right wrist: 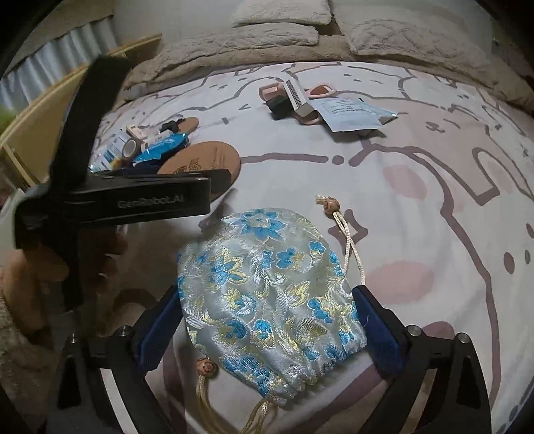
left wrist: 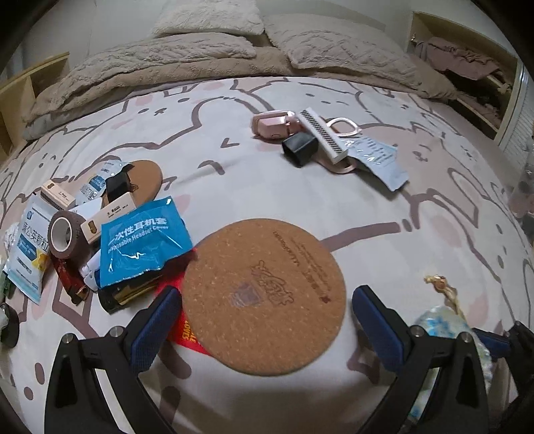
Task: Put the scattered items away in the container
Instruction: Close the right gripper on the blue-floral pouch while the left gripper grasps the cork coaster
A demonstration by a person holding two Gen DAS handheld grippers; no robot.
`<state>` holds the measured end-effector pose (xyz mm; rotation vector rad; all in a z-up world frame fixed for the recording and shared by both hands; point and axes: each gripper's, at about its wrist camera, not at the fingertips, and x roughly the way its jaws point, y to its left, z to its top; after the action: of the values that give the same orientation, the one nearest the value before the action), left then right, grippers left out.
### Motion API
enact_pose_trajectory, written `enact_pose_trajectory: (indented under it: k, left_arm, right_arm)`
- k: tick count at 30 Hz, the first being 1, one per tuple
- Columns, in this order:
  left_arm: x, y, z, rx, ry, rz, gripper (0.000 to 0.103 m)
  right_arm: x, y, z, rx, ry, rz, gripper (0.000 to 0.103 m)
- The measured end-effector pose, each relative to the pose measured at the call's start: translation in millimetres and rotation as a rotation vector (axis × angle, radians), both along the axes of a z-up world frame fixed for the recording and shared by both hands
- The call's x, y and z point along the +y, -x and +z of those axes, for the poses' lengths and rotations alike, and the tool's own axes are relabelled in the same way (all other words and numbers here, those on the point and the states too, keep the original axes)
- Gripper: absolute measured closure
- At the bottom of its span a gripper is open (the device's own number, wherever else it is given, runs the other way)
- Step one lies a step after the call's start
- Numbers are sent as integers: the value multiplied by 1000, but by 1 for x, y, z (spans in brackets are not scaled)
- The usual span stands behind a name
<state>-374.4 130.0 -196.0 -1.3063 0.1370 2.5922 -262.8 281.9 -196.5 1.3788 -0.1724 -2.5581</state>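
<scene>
Where cartoon-print bedsheet meets beige pillows, both grippers spread, grasping nothing.

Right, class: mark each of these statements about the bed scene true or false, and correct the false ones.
1. The left gripper is open around the cork coaster. True.
2. The drawstring pouch is plain red. False: it is pale with blue and gold flowers.
3. The pouch lies between the right gripper fingers. True.
4. The blue headset cover packet lies inside the pouch. False: it lies on the bed among the clutter.
</scene>
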Motion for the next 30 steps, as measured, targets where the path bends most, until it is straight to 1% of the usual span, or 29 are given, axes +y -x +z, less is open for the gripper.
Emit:
enact_pose_trajectory:
  k: [8,12,17,19,20,21,23,24,25,26,28,30]
  left_arm:
    - [7,1,-4,3,40,-22,0]
    - [11,3,-6,0,52,-42,0]
    - [12,4,-9,-9,50,-38,0]
    - [13,4,-9,-8,59,-37,0]
    - [14,4,-10,-7,61,-36,0]
    - [14,4,-10,-6,60,-35,0]
    - [12,4,-10,-10,50,-33,0]
    - [12,5,-10,-12,47,-33,0]
    - [12,5,-10,-12,47,-32,0]
    - [12,4,-10,-12,48,-30,0]
    - [12,4,-10,-7,53,-26,0]
    - [12,3,-10,-5,53,-23,0]
  right_arm:
    - [-3,0,0,3,-25,21,5]
    - [-3,-1,-1,2,-15,17,5]
    - [-5,-2,-1,0,-21,13,6]
    - [-2,-2,2,8,-30,-9,19]
    - [-2,-2,4,15,-30,-12,29]
    - [0,-2,5,19,-25,-13,37]
    - [5,-1,7,21,2,-20,39]
    - [7,-1,8,22,11,-23,42]
    - [9,-1,9,27,14,-22,46]
    - [10,-1,10,32,16,-22,56]
    - [13,-3,14,64,31,-36,57]
    - [16,-4,20,95,36,-46,64]
